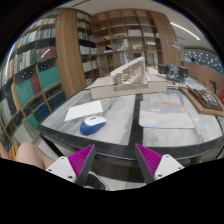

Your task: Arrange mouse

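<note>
A blue and white mouse lies on the pale table, beyond my fingers and to the left, near the table's left front corner. My gripper is open and empty, its two magenta pads spread wide, held in front of the table's near edge and well short of the mouse. Nothing stands between the fingers.
A white sheet lies behind the mouse. A grey mat covers the table's right part. A white model building stands at the back. Bookshelves line the left wall. A chair seat shows below the left finger.
</note>
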`<state>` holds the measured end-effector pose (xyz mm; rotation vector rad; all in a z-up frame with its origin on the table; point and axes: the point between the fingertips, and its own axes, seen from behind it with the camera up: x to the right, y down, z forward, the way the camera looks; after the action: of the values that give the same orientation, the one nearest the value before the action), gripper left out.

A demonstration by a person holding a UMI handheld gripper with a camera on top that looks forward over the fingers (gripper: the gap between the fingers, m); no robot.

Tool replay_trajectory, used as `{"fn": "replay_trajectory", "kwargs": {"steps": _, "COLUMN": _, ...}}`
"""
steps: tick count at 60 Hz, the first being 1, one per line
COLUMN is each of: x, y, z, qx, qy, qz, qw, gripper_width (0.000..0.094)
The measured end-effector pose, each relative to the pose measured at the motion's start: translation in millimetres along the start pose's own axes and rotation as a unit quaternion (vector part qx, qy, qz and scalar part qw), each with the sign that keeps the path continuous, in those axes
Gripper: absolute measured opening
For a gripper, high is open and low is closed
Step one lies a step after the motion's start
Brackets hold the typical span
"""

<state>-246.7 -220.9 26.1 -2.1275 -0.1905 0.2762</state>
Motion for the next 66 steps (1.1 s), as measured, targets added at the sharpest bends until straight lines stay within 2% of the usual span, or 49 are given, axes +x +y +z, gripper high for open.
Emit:
{"fn": "replay_trajectory", "kwargs": {"steps": 8, "x": -33.9, "y": -8.1, "z": 31.8, "qx": -0.007, "qy": -0.032, "qz": -0.027, "qw": 0.999, "gripper_width": 0.0821}}
{"fn": "replay_trajectory", "kwargs": {"steps": 9, "x": -20.2, "y": 1.5, "z": 11.3, "qx": -0.008, "qy": -0.034, "qz": -0.031, "qw": 0.999, "gripper_width": 0.0822}}
{"fn": "replay_trajectory", "kwargs": {"steps": 12, "x": -50.0, "y": -6.8, "z": 54.7, "qx": -0.013, "qy": -0.041, "qz": -0.038, "qw": 0.998, "gripper_width": 0.0821}}
{"fn": "replay_trajectory", "kwargs": {"steps": 18, "x": -78.1, "y": -6.1, "z": 96.8, "qx": -0.024, "qy": -0.045, "qz": -0.037, "qw": 0.998, "gripper_width": 0.0819}}
{"fn": "replay_trajectory", "kwargs": {"steps": 19, "x": -80.9, "y": -4.3, "z": 101.8, "qx": -0.028, "qy": -0.044, "qz": -0.038, "qw": 0.998, "gripper_width": 0.0827}}
{"fn": "replay_trajectory", "kwargs": {"steps": 20, "x": -81.8, "y": -4.7, "z": 104.9, "qx": -0.028, "qy": -0.043, "qz": -0.042, "qw": 0.998, "gripper_width": 0.0896}}
{"fn": "replay_trajectory", "kwargs": {"steps": 21, "x": -82.6, "y": -9.5, "z": 109.2, "qx": -0.02, "qy": -0.039, "qz": -0.047, "qw": 0.998, "gripper_width": 0.0821}}
{"fn": "replay_trajectory", "kwargs": {"steps": 32, "x": -105.0, "y": -26.5, "z": 141.1, "qx": -0.027, "qy": -0.042, "qz": -0.03, "qw": 0.998, "gripper_width": 0.0825}}
{"fn": "replay_trajectory", "kwargs": {"steps": 42, "x": -113.2, "y": -47.1, "z": 180.3, "qx": -0.026, "qy": -0.007, "qz": -0.036, "qw": 0.999, "gripper_width": 0.0809}}
{"fn": "replay_trajectory", "kwargs": {"steps": 46, "x": -112.2, "y": -52.4, "z": 193.9, "qx": -0.02, "qy": 0.016, "qz": -0.048, "qw": 0.998, "gripper_width": 0.0773}}
{"fn": "replay_trajectory", "kwargs": {"steps": 47, "x": -111.6, "y": -52.9, "z": 196.2, "qx": -0.019, "qy": 0.022, "qz": -0.053, "qw": 0.998, "gripper_width": 0.0814}}
{"fn": "replay_trajectory", "kwargs": {"steps": 51, "x": -119.4, "y": -54.3, "z": 202.5, "qx": -0.007, "qy": 0.019, "qz": -0.052, "qw": 0.998, "gripper_width": 0.0537}}
{"fn": "replay_trajectory", "kwargs": {"steps": 56, "x": -116.4, "y": -55.0, "z": 202.5, "qx": 0.004, "qy": 0.03, "qz": -0.049, "qw": 0.998, "gripper_width": 0.049}}
{"fn": "replay_trajectory", "kwargs": {"steps": 61, "x": -126.5, "y": -54.2, "z": 195.1, "qx": -0.025, "qy": -0.015, "qz": -0.033, "qw": 0.999, "gripper_width": 0.0402}}
{"fn": "replay_trajectory", "kwargs": {"steps": 64, "x": -118.8, "y": -75.2, "z": 185.0, "qx": -0.011, "qy": -0.033, "qz": -0.013, "qw": 0.999, "gripper_width": 0.0401}}
{"fn": "replay_trajectory", "kwargs": {"steps": 66, "x": -98.8, "y": -93.4, "z": 174.0, "qx": 0.007, "qy": -0.018, "qz": -0.024, "qw": 1.0, "gripper_width": 0.04}}
